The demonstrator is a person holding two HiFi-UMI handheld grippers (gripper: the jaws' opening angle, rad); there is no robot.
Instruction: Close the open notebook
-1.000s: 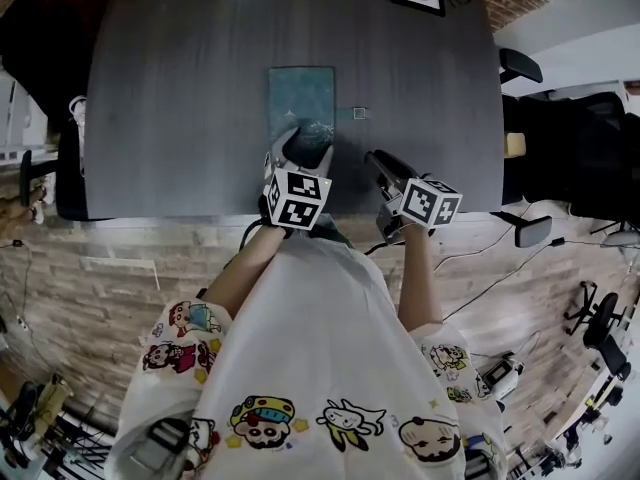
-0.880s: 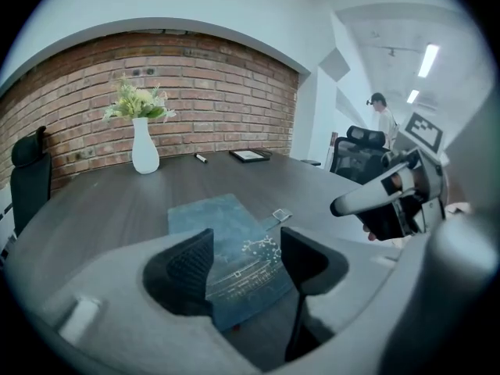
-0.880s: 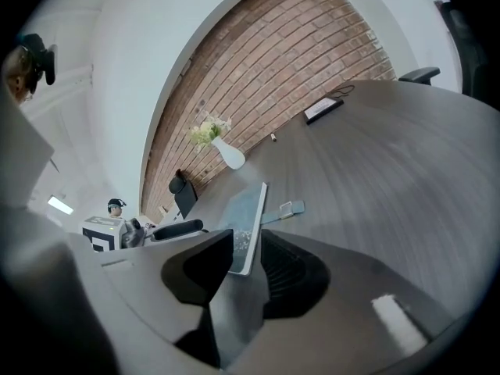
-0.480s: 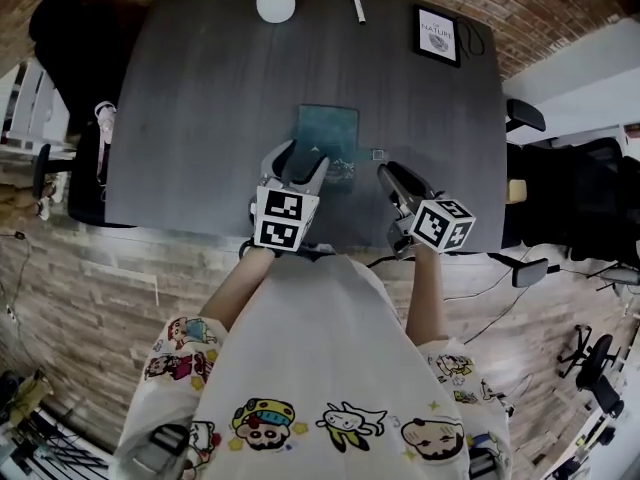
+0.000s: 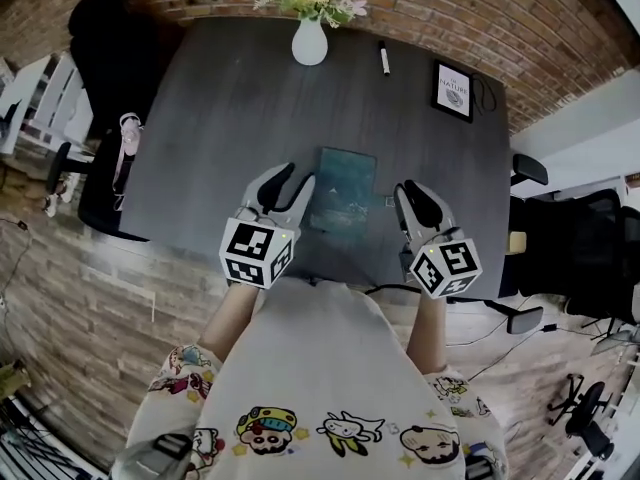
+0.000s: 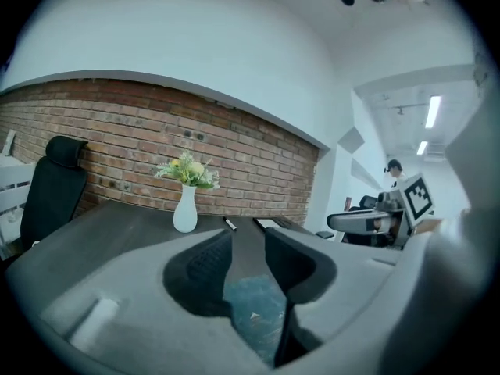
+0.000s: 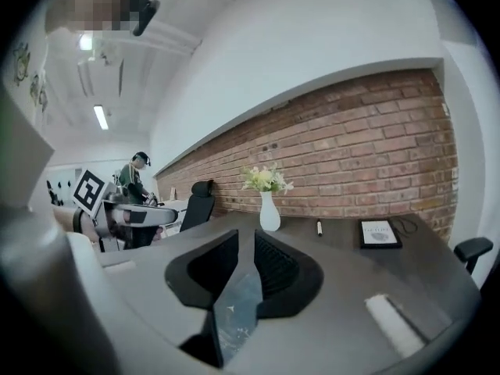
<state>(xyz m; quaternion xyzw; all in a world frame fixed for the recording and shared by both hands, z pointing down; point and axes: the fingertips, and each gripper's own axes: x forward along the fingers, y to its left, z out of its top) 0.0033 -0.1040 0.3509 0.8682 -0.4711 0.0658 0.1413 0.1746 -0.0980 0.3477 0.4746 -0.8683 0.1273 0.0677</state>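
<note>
The notebook (image 5: 345, 188) lies shut and flat on the dark table (image 5: 220, 118), teal cover up. My left gripper (image 5: 291, 179) hangs above the table just left of it, and my right gripper (image 5: 412, 192) just right of it. Neither one touches the notebook. The jaws of both are closing with a gap still between them and nothing in it. The left gripper view shows the teal cover (image 6: 255, 312) below the left gripper (image 6: 248, 246). In the right gripper view the cover (image 7: 237, 311) shows under the right gripper (image 7: 245, 250).
A white vase of flowers (image 5: 309, 40), a marker (image 5: 384, 58) and a framed card (image 5: 454, 91) stand at the table's far side. A small square object (image 5: 390, 202) lies beside the notebook. Black chairs (image 5: 100, 173) stand at the table's left and right. Another person (image 7: 134, 180) works in the background.
Both grippers have lifted off the table and drawn back from the notebook toward the near edge. Their jaws have narrowed. The head view now takes in more of the table's far side.
</note>
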